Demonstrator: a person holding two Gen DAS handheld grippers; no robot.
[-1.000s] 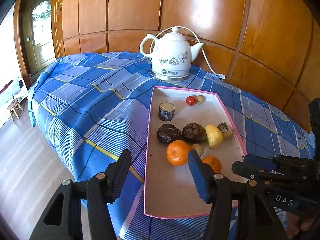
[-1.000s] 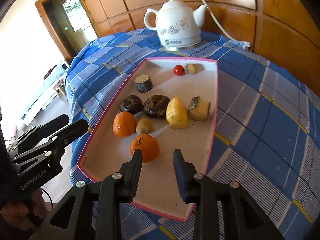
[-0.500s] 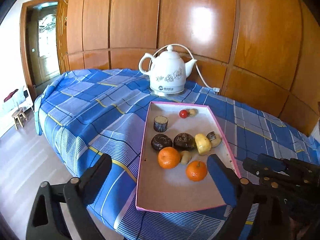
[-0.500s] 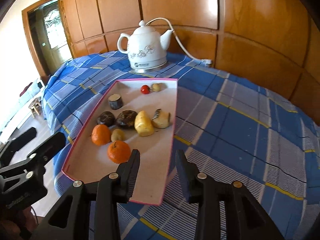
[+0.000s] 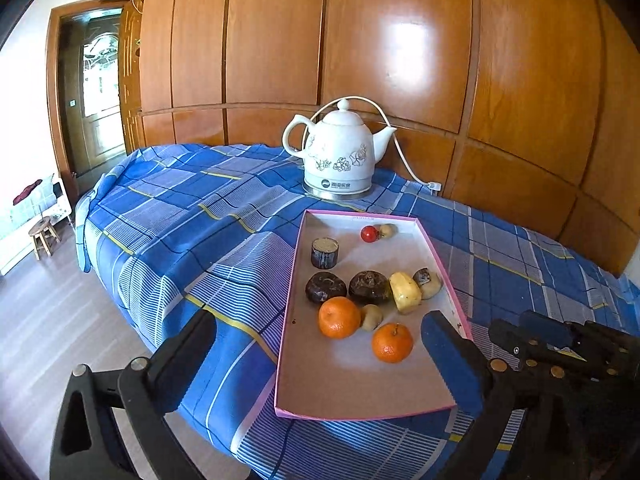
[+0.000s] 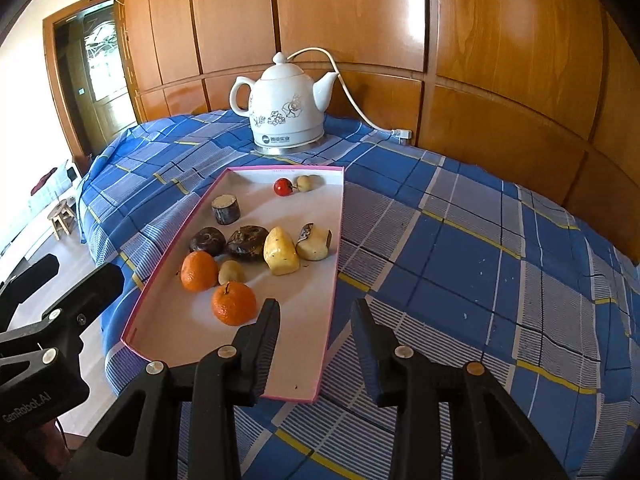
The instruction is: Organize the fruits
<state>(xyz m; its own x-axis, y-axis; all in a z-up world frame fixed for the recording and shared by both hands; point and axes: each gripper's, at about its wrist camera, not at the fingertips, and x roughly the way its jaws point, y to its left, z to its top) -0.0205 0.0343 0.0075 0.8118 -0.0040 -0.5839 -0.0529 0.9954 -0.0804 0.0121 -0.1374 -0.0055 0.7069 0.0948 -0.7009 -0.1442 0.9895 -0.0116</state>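
A pink-rimmed tray [image 5: 442, 264] lies on the blue plaid cloth [image 5: 192, 216] of the counter, its far end just short of the white kettle [image 5: 340, 156] at the counter's back edge by the wood-panelled wall [image 5: 400, 40]. All the fruit sits in the tray: two oranges [image 5: 339, 317] towards its near end with a small pale fruit between them, two dark round fruits [image 5: 326, 287] and a yellow piece [image 5: 405, 293] across the middle, a red fruit [image 5: 369, 234] at the far end. The left gripper [image 5: 320, 344] has just been opening; its jaws stand spread wide over the tray's near end, nothing between them. The right gripper [image 6: 316, 318] hangs above the tray's near right corner, jaws slightly apart and empty.
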